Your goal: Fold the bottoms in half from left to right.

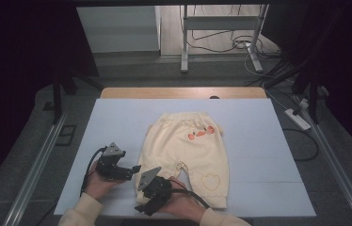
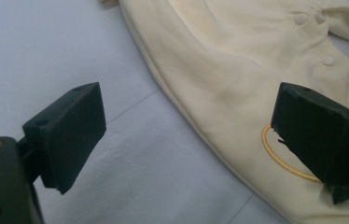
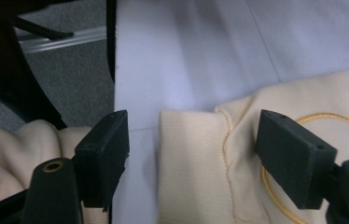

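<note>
Pale yellow baby trousers [image 1: 188, 150] lie flat on a light blue mat [image 1: 259, 141], waistband away from me, with orange motifs [image 1: 201, 133] near the waist and a stitched heart [image 1: 210, 181] on the right leg. My left gripper [image 1: 136, 168] rests just left of the left leg, open and empty; its own view has that leg's edge [image 2: 219, 70] between the jaws [image 2: 186, 135]. My right gripper [image 1: 145, 206] hovers over the left leg's hem at the near edge. Its jaws [image 3: 191, 144] stand apart on either side of the cuff [image 3: 186, 163] without pressing on it.
The mat covers a wooden table whose far edge [image 1: 183, 92] shows. Metal rails run along the floor at the left [image 1: 33, 169] and right [image 1: 339, 169]. A power strip [image 1: 298, 118] and cables lie on the floor at the right. A stand's legs [image 1: 183, 42] rise behind.
</note>
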Demonstrator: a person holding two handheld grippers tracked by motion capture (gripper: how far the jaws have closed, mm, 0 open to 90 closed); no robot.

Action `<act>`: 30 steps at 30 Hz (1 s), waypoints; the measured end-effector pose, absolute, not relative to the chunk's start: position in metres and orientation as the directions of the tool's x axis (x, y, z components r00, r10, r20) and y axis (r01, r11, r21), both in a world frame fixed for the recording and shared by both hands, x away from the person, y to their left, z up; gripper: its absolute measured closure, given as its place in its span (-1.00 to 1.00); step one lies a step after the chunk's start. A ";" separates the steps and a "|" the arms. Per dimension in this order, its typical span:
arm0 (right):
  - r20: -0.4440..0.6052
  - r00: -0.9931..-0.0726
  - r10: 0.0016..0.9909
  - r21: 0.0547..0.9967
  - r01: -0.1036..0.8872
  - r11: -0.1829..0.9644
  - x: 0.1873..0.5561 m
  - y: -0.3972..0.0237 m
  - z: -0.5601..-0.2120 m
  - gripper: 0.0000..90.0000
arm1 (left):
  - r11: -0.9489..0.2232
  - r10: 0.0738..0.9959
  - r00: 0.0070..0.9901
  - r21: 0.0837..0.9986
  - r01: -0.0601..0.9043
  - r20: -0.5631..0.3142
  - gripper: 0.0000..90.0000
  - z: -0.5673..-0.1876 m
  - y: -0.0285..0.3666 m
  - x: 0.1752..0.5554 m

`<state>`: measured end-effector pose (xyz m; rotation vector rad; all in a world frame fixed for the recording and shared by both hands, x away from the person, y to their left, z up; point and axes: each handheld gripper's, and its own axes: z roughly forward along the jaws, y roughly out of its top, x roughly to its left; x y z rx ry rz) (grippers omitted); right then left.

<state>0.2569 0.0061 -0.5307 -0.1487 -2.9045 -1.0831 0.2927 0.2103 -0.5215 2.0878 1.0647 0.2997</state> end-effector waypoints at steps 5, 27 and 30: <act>0.035 -0.995 0.097 0.656 0.096 0.749 0.256 0.005 -0.531 0.00 | -0.361 0.773 0.622 0.719 0.594 -0.126 -0.78 -0.522 0.210 0.293; 0.011 -0.996 0.091 0.659 0.075 0.748 0.263 -0.008 -0.520 0.68 | -0.350 0.777 0.614 0.717 0.602 -0.136 -0.74 -0.509 0.198 0.328; 0.014 -0.996 0.089 0.658 0.076 0.749 0.263 -0.008 -0.519 0.68 | -0.343 0.776 0.614 0.720 0.603 -0.145 -0.71 -0.508 0.197 0.333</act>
